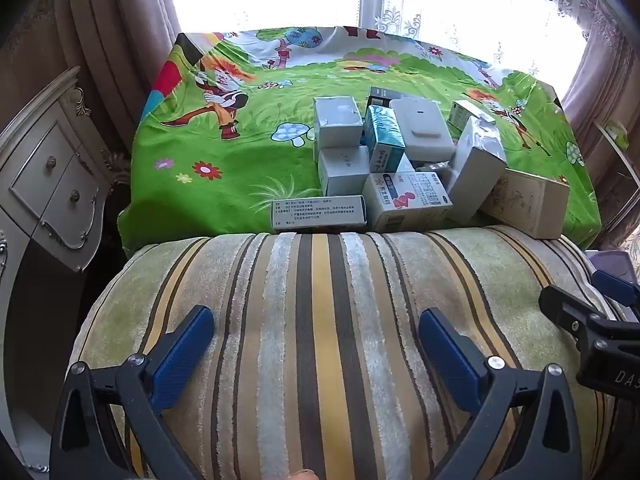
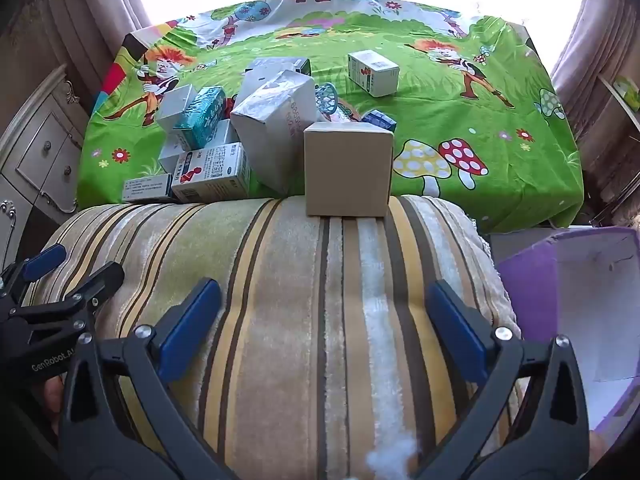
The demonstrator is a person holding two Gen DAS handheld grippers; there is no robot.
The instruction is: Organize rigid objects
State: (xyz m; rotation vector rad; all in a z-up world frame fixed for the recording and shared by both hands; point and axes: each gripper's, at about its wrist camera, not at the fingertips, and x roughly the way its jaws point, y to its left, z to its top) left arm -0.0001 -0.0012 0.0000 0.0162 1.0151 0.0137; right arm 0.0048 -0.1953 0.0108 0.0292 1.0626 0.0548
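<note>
Boxes [image 2: 208, 140] lie heaped on the green bed sheet [image 2: 460, 128], far beyond both spread, empty hand-held grippers. Tan box [image 2: 347, 170] stands straight ahead of the right hand-held gripper [image 2: 324, 328], nearer than the left hand-held gripper [image 1: 316, 344].

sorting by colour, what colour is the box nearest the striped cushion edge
Plain tan cardboard box; right wrist view shows it best.
</note>
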